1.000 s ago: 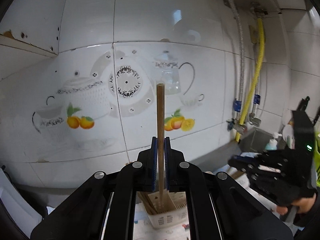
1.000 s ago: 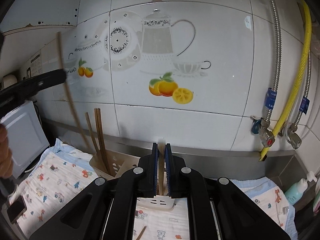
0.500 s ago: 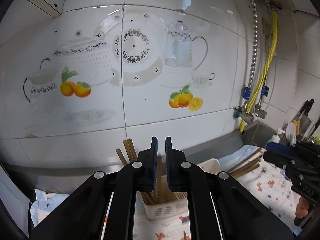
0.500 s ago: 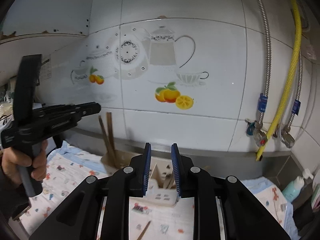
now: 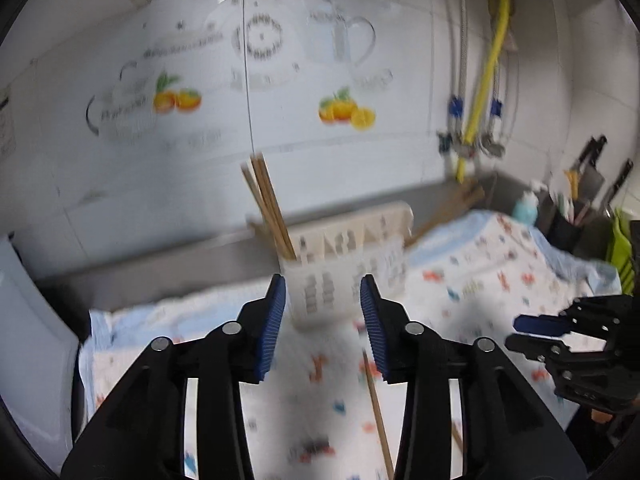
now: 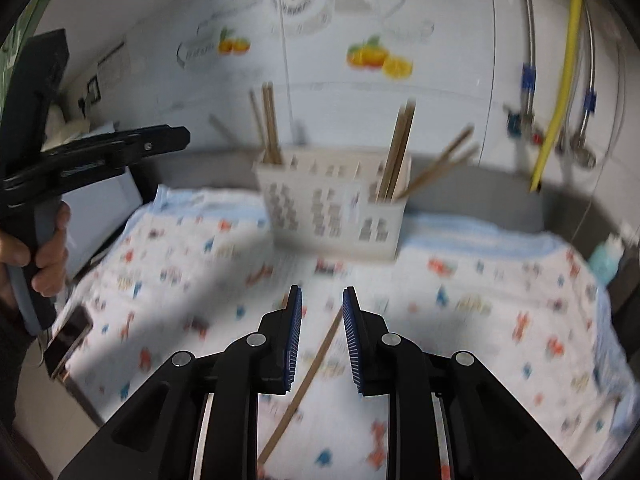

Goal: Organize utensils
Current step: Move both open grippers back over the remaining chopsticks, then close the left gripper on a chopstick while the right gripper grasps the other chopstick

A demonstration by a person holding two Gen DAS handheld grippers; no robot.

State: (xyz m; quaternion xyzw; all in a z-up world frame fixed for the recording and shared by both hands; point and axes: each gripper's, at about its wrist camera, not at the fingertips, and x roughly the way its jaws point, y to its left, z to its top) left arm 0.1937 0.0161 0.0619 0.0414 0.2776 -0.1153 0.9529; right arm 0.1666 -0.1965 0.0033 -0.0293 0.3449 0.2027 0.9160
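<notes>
Both grippers gape empty: left gripper (image 5: 323, 292) wide, right gripper (image 6: 322, 300) narrower, where we had each clamping a chopstick a second ago. Only our right view shows the holder's (image 6: 332, 208) right-hand chopsticks (image 6: 396, 156); both show the left bunch (image 5: 270, 208). One loose chopstick (image 6: 308, 376) lies on the printed cloth (image 6: 480, 300).

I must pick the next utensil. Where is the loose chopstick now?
In the right wrist view the loose chopstick lies on the patterned cloth, below the open right gripper and in front of the white basket.
</notes>
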